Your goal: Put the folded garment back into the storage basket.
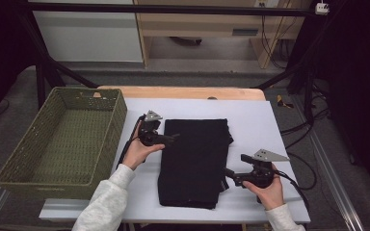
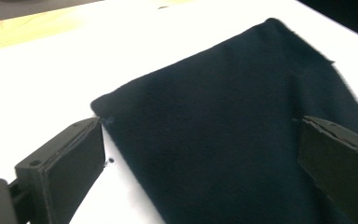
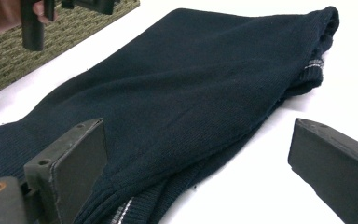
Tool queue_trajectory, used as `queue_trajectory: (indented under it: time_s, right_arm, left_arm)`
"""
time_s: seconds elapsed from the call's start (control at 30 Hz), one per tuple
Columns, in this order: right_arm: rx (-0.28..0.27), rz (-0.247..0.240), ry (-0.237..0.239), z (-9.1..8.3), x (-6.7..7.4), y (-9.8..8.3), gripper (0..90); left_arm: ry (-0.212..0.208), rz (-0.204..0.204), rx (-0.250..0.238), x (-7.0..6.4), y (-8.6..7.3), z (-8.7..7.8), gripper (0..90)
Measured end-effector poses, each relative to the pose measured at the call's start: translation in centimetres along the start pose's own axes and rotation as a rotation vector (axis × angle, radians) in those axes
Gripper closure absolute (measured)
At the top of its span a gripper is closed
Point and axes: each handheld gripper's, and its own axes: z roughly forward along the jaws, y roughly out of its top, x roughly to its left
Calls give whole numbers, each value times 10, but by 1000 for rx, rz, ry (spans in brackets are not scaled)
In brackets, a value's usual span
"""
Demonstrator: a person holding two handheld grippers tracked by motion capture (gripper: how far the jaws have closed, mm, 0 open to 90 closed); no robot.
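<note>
A folded dark navy knitted garment (image 1: pixel 195 161) lies flat on the white table cover (image 1: pixel 255 120). My left gripper (image 1: pixel 173 138) is open at the garment's far left edge. In the left gripper view one jaw of that gripper (image 2: pixel 200 163) sits just off the cloth's corner and the other over the cloth (image 2: pixel 223 116). My right gripper (image 1: pixel 227 172) is open at the garment's near right edge. In the right gripper view its jaws (image 3: pixel 198 163) straddle that edge of the knit (image 3: pixel 191 79), one over the cloth and one over bare cover. Neither gripper holds anything.
A deep green woven basket (image 1: pixel 120 113) stands at the left, next to the table cover, and its weave (image 3: pixel 9 51) appears in the right gripper view. A strip of wooden tabletop (image 1: pixel 183 92) runs along the far edge. Black frame posts rise beyond the table.
</note>
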Motion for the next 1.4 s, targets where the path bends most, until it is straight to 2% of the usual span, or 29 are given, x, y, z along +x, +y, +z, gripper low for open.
queue_trajectory:
  time_s: [0.23,0.33,0.47,0.67,0.8,0.9,1.0,1.17,1.4]
  right_arm:
    - [12,9,15,2,2,-2,48]
    - [14,12,15,2,2,-2,49]
    - [35,10,26,5,5,-5,49]
    - [61,18,30,10,8,-8,51]
    - [72,18,29,11,9,-8,51]
    - [82,15,33,12,15,-8,55]
    - [98,9,40,15,19,-9,58]
    - [123,14,48,20,27,-11,67]
    - [150,32,38,26,30,-15,85]
  left_arm:
    - [56,-15,21,8,4,15,50]
    - [64,-21,31,10,5,19,79]
    - [90,-16,28,15,7,29,158]
    - [99,-48,62,26,0,45,240]
    - [106,-66,68,30,-4,51,291]
    - [121,-75,65,32,-6,56,368]
    - [113,-84,71,34,-10,64,409]
    - [107,-101,69,35,-12,68,444]
    - [99,-100,75,32,-12,68,573]
